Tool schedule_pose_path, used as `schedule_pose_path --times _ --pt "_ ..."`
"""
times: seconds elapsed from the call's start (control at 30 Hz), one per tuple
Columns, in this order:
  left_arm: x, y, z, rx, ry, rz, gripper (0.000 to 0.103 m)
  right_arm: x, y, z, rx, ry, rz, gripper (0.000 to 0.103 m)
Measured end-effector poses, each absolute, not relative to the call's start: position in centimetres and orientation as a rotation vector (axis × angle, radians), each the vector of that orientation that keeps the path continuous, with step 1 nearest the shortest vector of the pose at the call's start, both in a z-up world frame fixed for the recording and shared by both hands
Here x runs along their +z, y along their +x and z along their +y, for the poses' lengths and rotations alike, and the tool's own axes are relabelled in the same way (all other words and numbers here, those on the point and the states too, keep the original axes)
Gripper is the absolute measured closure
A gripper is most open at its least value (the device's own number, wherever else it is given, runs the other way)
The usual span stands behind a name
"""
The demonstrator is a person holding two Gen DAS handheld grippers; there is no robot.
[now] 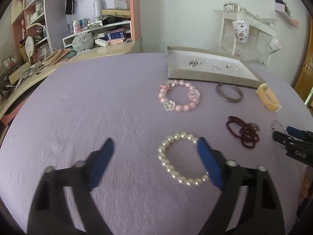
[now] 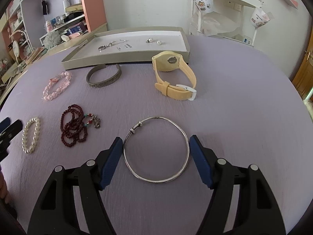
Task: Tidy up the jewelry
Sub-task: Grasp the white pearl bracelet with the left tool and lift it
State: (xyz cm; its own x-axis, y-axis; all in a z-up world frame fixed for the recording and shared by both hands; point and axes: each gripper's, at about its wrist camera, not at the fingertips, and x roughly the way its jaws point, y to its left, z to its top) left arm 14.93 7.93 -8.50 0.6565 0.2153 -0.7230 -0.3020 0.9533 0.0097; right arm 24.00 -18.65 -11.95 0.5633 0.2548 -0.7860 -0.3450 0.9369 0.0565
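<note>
Both grippers are angled down over the purple cloth (image 2: 225, 101).
The right gripper (image 2: 156, 148) is spread around the silver bangle (image 2: 156, 149), pads just beside it at three and nine o'clock; the left gripper (image 1: 155, 148) is spread, the pearl bracelet (image 1: 182, 158) partly under its right finger.

Left tool (image 1: 155, 146) black-armed, blue pads, silver pins, right tool (image 2: 156, 143) identical

Pearl bracelet (image 1: 181, 159) partly behind fingers (image 1: 210, 164)

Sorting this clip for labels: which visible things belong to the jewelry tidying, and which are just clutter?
Job:
silver bangle
pearl bracelet
pink bracelet
dark red beads
engraved cuff
yellow watch
tray

Clutter:
shelves
hanging mugs
</note>
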Motion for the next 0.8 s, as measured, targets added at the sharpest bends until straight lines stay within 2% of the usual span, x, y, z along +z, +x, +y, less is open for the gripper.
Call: schedule_pose_path --times 0.03,0.23,0.4,0.53,0.8 --pt "-8.8 15.2 8.1 0.292 -0.117 0.817 0.036 -11.9 23.9 -18.7 0.353 -0.102 0.906 0.032" --pt "-9.9 16.2 8.6 0.275 -0.149 0.885 0.067 -11.9 23.4 -18.9 0.346 -0.086 0.906 0.032" --pt "-10.0 16.4 8.2 0.272 -0.134 0.899 0.076 -11.9 23.1 -19.0 0.342 -0.081 0.909 0.032" --pt "-10.0 16.5 7.8 0.256 -0.128 0.898 0.093 -11.9 22.9 -18.9 0.339 -0.076 0.912 0.032" --pt "-9.8 16.0 7.8 0.253 -0.121 0.887 0.094 -11.6 22.4 -18.8 0.351 -0.059 0.9 0.032"
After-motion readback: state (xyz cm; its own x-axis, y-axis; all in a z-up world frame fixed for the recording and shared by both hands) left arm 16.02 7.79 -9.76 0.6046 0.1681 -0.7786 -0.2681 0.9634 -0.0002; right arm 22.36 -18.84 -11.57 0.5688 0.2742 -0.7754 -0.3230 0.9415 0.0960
